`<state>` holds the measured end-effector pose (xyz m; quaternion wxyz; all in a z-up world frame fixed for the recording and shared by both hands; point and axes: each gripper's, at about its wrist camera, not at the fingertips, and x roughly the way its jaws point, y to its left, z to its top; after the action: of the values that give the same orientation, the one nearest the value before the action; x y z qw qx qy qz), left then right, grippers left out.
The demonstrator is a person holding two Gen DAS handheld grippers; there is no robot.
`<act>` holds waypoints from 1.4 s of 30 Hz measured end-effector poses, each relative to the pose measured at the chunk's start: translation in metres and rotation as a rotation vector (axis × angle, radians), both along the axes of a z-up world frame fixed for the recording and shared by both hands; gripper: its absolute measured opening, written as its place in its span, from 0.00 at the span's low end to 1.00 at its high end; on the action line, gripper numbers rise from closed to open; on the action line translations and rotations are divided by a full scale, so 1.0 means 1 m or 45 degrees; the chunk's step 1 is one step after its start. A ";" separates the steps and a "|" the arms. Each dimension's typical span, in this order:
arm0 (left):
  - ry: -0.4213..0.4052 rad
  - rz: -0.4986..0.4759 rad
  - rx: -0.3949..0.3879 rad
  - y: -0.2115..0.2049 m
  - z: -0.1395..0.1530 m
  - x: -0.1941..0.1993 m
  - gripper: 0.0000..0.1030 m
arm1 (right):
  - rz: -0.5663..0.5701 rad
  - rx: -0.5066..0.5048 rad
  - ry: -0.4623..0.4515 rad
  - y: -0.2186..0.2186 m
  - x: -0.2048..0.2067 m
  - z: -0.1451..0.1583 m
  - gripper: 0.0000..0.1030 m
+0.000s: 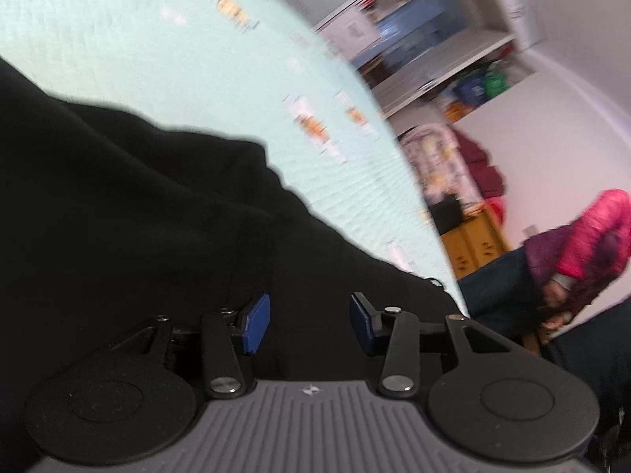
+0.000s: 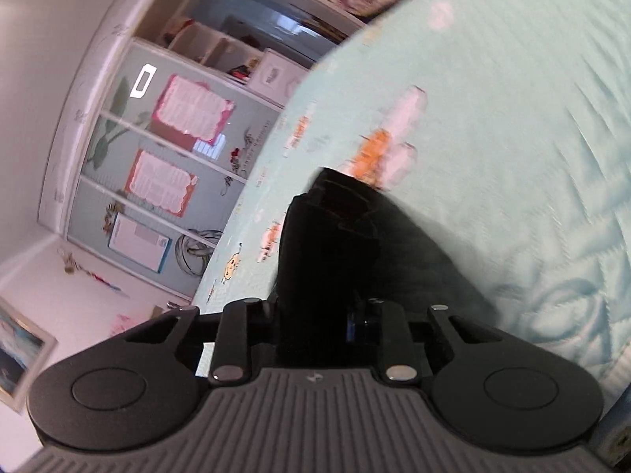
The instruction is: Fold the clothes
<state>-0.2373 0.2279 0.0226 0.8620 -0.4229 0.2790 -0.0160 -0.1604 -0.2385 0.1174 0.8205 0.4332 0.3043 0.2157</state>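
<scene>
Left gripper (image 1: 310,325) jaws apart, right gripper (image 2: 320,327) seemingly gripping black garment (image 2: 335,244)

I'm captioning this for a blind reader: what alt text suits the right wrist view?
The right claw is shut on a bunched black garment, which trails away over a pale mint quilt. To the left, blurred, stands a cabinet with pink-framed papers on its doors.
</scene>
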 end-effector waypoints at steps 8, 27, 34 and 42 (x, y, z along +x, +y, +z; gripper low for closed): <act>0.061 -0.268 0.300 -0.042 -0.014 -0.013 0.48 | -0.012 -0.181 -0.091 0.033 -0.010 0.049 0.27; -0.386 0.360 -0.059 0.132 0.048 -0.189 0.35 | 0.501 -0.772 -0.923 0.264 -0.162 0.195 0.26; -0.261 0.680 -0.214 0.204 0.000 -0.273 0.37 | 1.053 -1.439 -1.346 0.440 -0.267 0.062 0.25; -0.214 0.609 -0.275 0.205 -0.015 -0.283 0.42 | 1.094 -1.690 -1.486 0.463 -0.294 0.000 0.25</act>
<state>-0.5202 0.4324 0.0076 0.8114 -0.5634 0.0951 0.1234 -0.4549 0.2242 0.1179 0.7704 -0.4381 0.0423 0.4611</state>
